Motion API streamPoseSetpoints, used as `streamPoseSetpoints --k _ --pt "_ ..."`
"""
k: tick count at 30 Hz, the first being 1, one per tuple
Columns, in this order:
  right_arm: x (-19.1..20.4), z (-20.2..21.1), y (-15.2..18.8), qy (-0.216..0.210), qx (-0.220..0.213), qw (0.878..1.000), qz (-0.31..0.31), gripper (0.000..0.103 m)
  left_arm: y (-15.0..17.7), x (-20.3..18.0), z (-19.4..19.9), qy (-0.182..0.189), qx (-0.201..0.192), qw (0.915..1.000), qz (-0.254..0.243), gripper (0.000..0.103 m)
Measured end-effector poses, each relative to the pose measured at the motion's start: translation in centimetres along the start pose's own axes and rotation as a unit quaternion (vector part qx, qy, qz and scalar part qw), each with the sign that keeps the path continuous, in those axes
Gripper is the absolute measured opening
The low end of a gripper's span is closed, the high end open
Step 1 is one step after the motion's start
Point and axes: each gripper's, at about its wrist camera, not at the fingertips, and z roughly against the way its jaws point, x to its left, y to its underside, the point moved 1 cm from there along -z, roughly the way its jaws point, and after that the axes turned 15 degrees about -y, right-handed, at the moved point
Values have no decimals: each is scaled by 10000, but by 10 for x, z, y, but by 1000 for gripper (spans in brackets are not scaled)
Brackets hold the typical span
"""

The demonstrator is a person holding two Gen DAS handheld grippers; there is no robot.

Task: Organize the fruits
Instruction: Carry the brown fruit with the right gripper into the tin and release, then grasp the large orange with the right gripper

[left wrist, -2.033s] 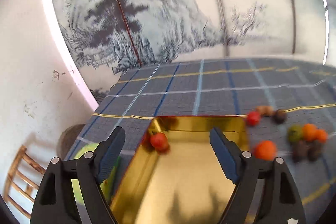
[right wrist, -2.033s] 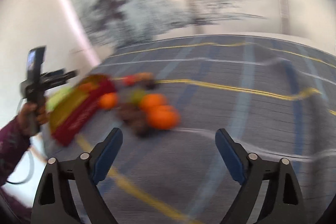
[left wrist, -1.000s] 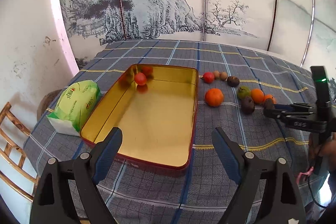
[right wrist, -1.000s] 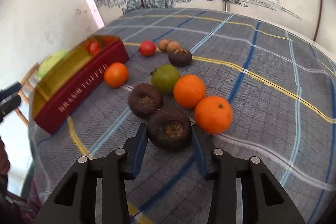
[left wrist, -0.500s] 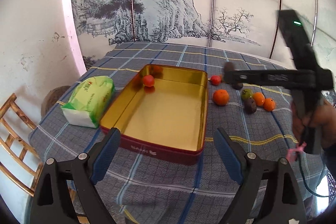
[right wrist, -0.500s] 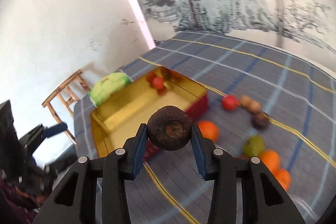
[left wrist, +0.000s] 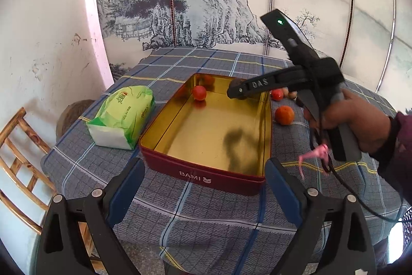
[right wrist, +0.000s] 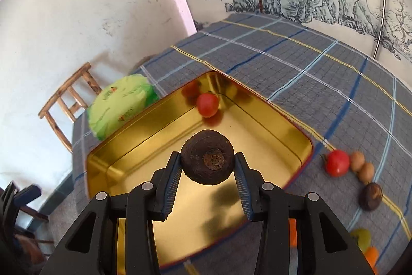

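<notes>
A gold-lined red tin (left wrist: pixel 154 135) (right wrist: pixel 134 153) sits on the plaid table with one red tomato (left wrist: pixel 199 93) (right wrist: pixel 207 105) in its far corner. My right gripper (right wrist: pixel 207 173) is shut on a dark brown round fruit (right wrist: pixel 207 163) and holds it above the tin's inside; it also shows in the left wrist view (left wrist: pixel 233 92) over the tin's far right corner. My left gripper (left wrist: pixel 204 192) is open and empty, near the tin's front wall. Loose fruits lie right of the tin: an orange (left wrist: pixel 284 115), a red tomato (right wrist: pixel 336 163), two small brown ones (right wrist: pixel 361 166), a dark one (right wrist: pixel 370 196).
A green tissue pack (left wrist: pixel 123 115) (right wrist: pixel 121 105) lies left of the tin. A wooden chair (left wrist: pixel 18 172) (right wrist: pixel 69 99) stands at the table's left edge by the white wall. A green fruit (right wrist: pixel 361 239) and an orange (right wrist: pixel 370 255) lie at the lower right.
My right gripper has carried the dark fruit from the loose pile to above the tin. My left gripper has pulled back from the tin, still open.
</notes>
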Motion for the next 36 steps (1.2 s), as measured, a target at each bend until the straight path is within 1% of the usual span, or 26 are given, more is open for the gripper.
streamPoseSetpoints --k 7,18,23,27,32,34,36 --pt "-16 -19 -21 268 123 9995 -91 43 5 2 -8 -8 166 9999 27 93" --pt "-30 -40 -39 449 165 9981 -379 43 12 -1 -10 -19 274 9996 -41 93" --pt "-35 -32 -47 234 -134 9975 -654 43 13 -3 -11 -23 307 9995 -63 93" --pt "-33 -20 -50 172 -343 9971 -664 44 13 -6 -13 -21 357 9993 -69 94" --pt "-31 3 -46 -31 -690 9947 -759 45 15 -10 -14 -37 414 9991 -117 95" --pt "-29 12 -41 -111 -809 9935 -787 50 16 -11 -14 -38 428 9990 -135 95" --pt "-26 23 -33 -203 -931 9923 -787 52 16 -12 -14 -42 439 9989 -144 95"
